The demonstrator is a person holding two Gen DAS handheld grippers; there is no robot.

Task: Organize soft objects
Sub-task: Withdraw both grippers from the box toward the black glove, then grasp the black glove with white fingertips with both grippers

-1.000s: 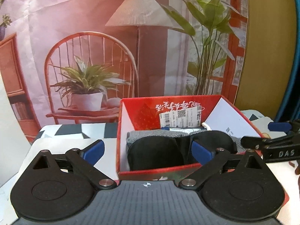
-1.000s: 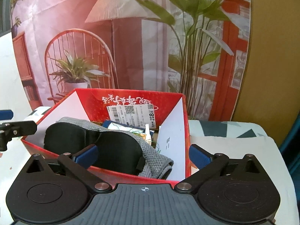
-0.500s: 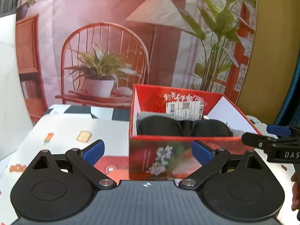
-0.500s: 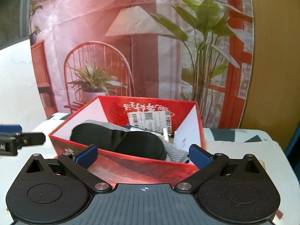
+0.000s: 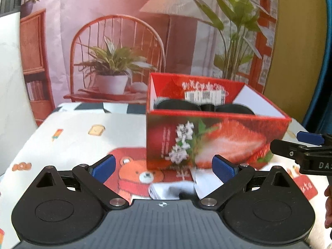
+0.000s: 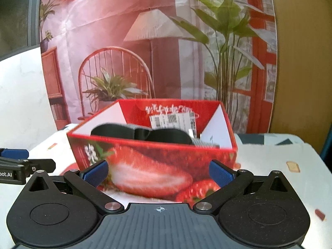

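Observation:
A red strawberry-print box [image 5: 215, 139] [image 6: 153, 161] stands on the table. Inside it lies a black eye mask [image 5: 186, 105] [image 6: 143, 133] on a grey knitted cloth [image 6: 204, 143]. A white soft item [image 5: 176, 188], perhaps a sock, lies on the table in front of the box, just ahead of my left gripper [image 5: 164, 169]. That gripper is open and empty, in front of the box. My right gripper [image 6: 157, 172] is open and empty too, close to the box's front wall. Each gripper shows at the edge of the other's view.
The table wears a white cloth with cartoon prints, among them a bear [image 5: 141, 176]. A printed backdrop of a chair, a lamp and plants [image 5: 116, 62] stands behind the table. A white panel [image 5: 12, 83] stands at the left. Bare cloth lies left of the box.
Both grippers have drawn back and down from above the box to table height in front of it. The white soft item has come into the left wrist view.

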